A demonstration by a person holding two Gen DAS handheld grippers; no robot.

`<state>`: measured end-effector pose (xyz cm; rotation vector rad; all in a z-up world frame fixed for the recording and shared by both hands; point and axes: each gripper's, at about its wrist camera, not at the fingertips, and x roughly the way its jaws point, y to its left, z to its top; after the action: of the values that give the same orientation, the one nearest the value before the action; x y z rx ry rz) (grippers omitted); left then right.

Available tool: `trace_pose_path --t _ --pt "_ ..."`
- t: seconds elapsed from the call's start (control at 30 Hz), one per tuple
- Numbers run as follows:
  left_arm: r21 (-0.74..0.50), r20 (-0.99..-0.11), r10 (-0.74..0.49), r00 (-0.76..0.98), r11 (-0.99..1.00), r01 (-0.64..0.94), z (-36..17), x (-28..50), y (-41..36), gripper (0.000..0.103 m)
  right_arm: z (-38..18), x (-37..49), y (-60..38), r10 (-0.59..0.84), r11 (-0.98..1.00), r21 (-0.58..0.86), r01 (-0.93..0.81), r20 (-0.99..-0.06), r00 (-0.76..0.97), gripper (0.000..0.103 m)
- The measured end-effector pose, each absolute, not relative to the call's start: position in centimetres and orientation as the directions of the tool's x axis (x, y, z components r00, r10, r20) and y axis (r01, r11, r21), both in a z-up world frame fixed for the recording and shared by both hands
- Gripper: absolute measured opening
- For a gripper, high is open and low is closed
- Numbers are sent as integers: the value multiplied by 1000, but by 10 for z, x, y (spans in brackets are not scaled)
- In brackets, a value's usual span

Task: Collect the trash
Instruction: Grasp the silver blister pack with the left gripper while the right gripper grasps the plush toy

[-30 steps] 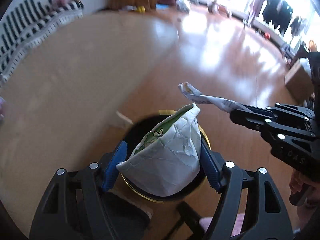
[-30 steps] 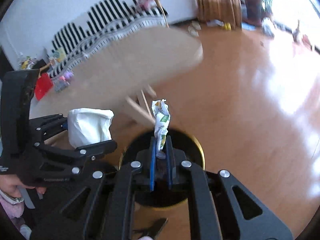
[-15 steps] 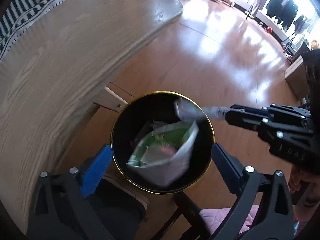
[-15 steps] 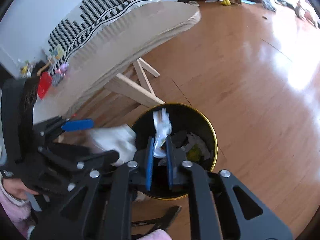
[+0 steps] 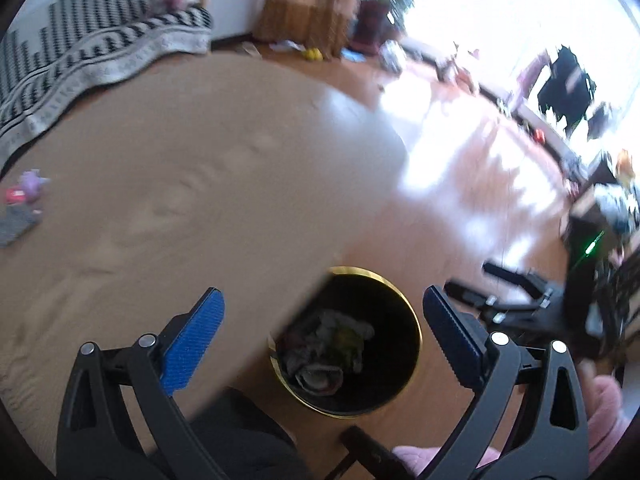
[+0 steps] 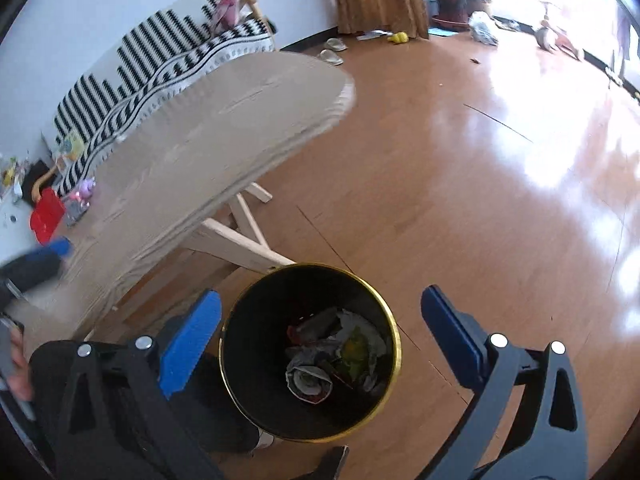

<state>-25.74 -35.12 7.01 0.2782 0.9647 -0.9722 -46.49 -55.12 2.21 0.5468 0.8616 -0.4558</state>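
**Both grippers empty above the bin**

While no brand or readable writing showed anywhere, the trash (image 6: 332, 360) lay crumpled in the bottom of the gold-rimmed black bin (image 6: 394, 328) on the wood floor, just beside the table (image 6: 208, 140). In the left view the table edge hid part of the bin (image 5: 414, 320), and motion blur smeared the trash (image 5: 328, 350) there, so single pieces were hard to tell apart.

The left gripper (image 5: 322, 334) stood released, nothing between its blue pads. The right gripper (image 6: 320, 328) had just been opening and was empty too, spread above the bin. In the left view it (image 5: 476, 286) appeared at the right edge, blurred and partly cut off.

A second earlier the left had pinched a white-and-green bag and the right a twisted wrapper; both had since dropped into the bin.
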Motion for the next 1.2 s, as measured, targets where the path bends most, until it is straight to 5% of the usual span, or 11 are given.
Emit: trace_pose_path --t 0.23,0.5,0.8,1.2 --pt "-162 -782 -503 368 734 660 76 -176 -259 97 55 -380 -502 -89 861 272 429 -750 655 97" --pt "-202 -840 -318 440 935 291 41 -43 -180 96 80 -310 -451 -49 941 201 273 -717 695 97" --pt "-50 -846 -132 517 984 171 15 30 -215 96 49 -269 -451 -50 964 133 230 -758 650 97" --pt "-24 -872 -93 480 989 147 0 21 -114 97 37 -227 -439 20 974 164 157 -752 659 97"
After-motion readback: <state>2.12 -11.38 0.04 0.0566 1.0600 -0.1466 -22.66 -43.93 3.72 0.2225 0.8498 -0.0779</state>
